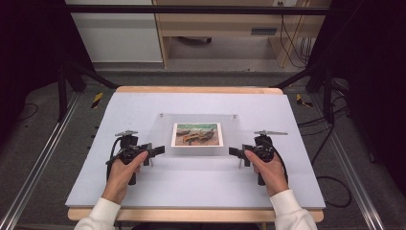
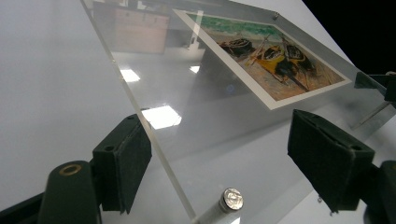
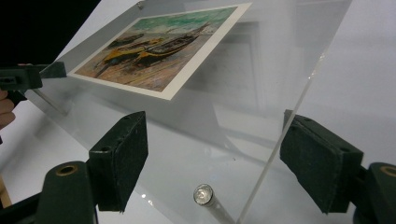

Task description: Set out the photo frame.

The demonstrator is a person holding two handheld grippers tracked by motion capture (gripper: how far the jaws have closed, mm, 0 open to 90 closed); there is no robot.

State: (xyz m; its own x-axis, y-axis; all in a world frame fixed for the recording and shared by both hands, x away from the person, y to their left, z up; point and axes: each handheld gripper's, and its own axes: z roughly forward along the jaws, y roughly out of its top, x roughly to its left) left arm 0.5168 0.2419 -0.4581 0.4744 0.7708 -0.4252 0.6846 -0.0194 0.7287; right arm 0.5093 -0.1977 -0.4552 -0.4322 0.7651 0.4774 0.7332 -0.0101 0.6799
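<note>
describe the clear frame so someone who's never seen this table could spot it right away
On the pale lavender table top, look at the middle, between the left gripper and right gripper. There a clear acrylic frame stands off the surface on short metal pegs. It is see-through and holds a painted picture of boats on a beach.
</note>
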